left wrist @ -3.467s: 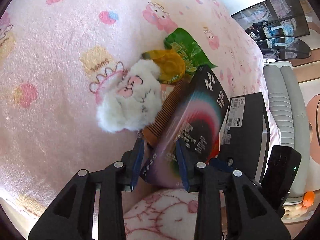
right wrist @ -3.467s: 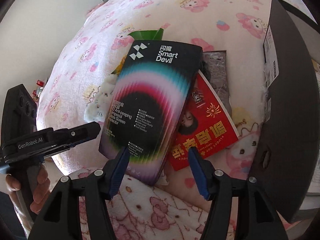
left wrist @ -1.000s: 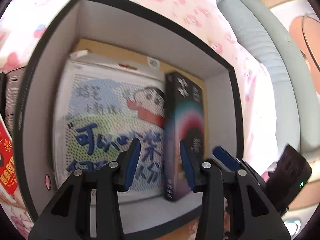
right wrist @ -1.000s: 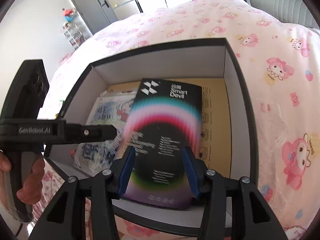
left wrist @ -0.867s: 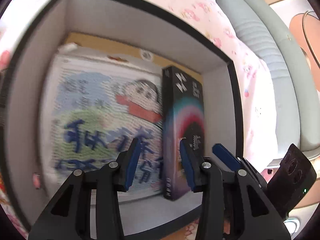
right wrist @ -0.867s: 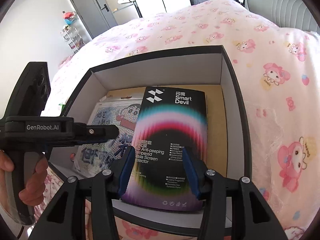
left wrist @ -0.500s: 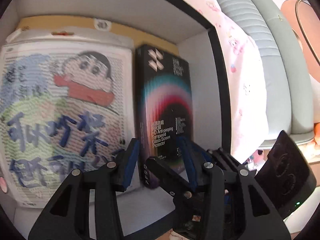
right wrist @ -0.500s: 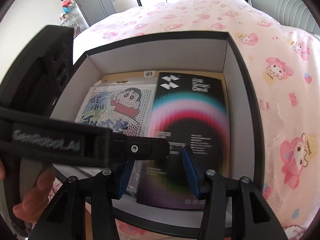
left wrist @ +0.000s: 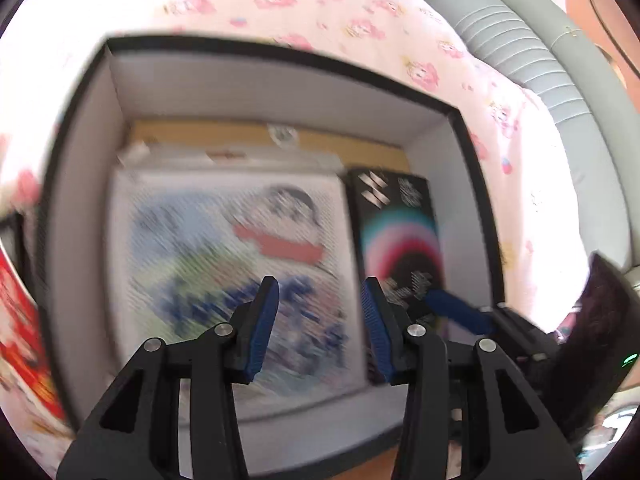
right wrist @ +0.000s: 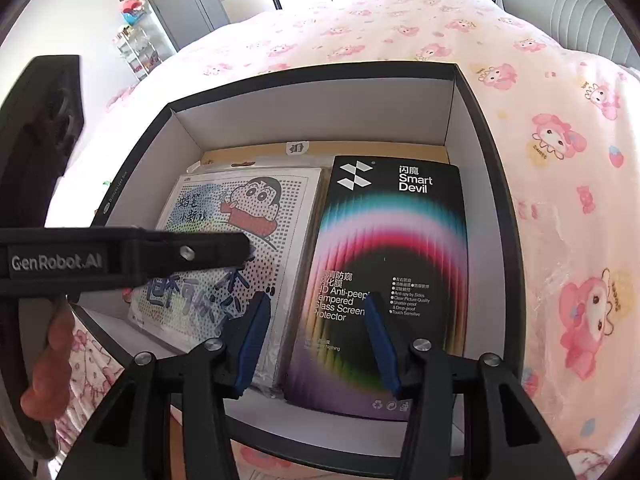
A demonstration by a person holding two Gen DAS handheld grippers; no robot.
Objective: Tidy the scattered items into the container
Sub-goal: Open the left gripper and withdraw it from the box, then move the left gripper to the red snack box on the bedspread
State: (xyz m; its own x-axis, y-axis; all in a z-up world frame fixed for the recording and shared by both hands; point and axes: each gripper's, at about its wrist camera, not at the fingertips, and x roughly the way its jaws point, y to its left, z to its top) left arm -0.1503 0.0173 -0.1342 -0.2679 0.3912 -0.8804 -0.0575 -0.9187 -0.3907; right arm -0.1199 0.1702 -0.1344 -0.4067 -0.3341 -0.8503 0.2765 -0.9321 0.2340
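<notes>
A: What are the two claws doing?

B: The right gripper (right wrist: pixel 316 340) hangs over the near end of the box with its blue-padded jaws spread wide, holding nothing. The left gripper (left wrist: pixel 320 320) is just as wide apart and empty, hovering above the same box.

A: And the thing being tidied?

B: The flat black screen-protector package with the rainbow arc (right wrist: pixel 384 280) lies face up on the floor of the black-rimmed, white-walled cardboard box (right wrist: pixel 312 108), along its right wall. From the left wrist it shows as a dark slab (left wrist: pixel 400 236) just beside that wall.

A: Anything next to it?

B: A white cartoon-printed bead-art pack in clear wrap (right wrist: pixel 224 248), flat on the box floor, its edge touching or just beside the package. The box (left wrist: pixel 272 80) sits on a pink character-print bedspread (right wrist: pixel 560 160); a red printed packet (left wrist: pixel 20 320) lies outside its left wall.
</notes>
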